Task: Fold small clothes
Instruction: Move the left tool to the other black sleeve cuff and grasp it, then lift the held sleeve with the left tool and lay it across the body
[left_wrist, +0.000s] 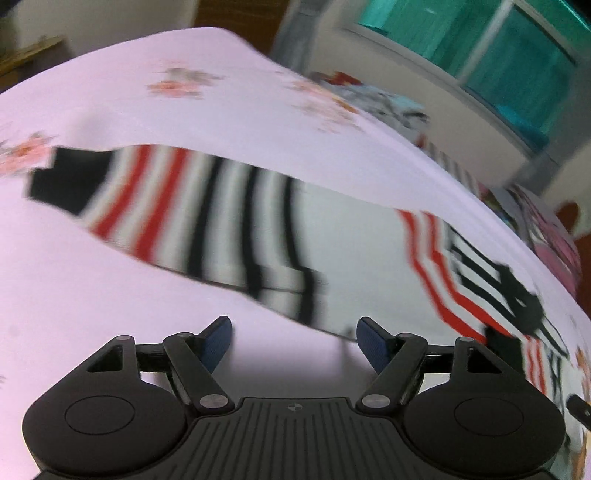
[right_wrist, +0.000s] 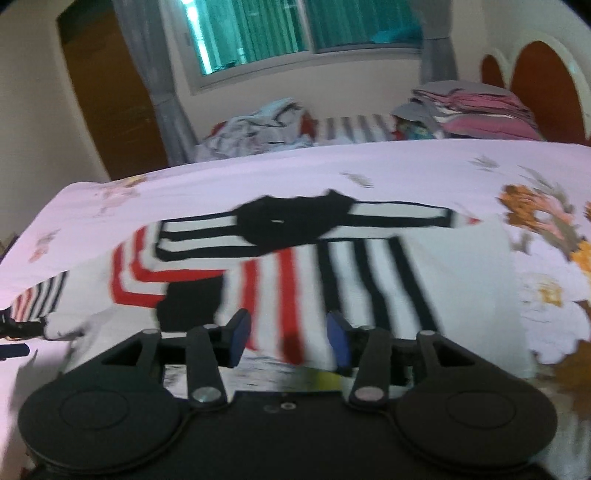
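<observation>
Jaws parted, striped top (right_wrist: 295, 266) just beyond them

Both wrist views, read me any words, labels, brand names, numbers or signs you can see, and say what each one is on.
No readable text in either view.
Left gripper: a small round emblem on its body, no letters.
Striped shirt: stripes only, blurred, no print legible.
Floral bedsheet: flowers only, no wording.

We see a pale pink floral bedsheet (right_wrist: 369, 166) covering the bed. At its far edge lie a crumpled heap of laundry (right_wrist: 258, 125) and a stack of folded pink and grey fabrics (right_wrist: 476, 107). Behind them stand a teal-glazed window (right_wrist: 280, 33), grey curtains (right_wrist: 155, 74) and a brown door (right_wrist: 107, 92).
</observation>
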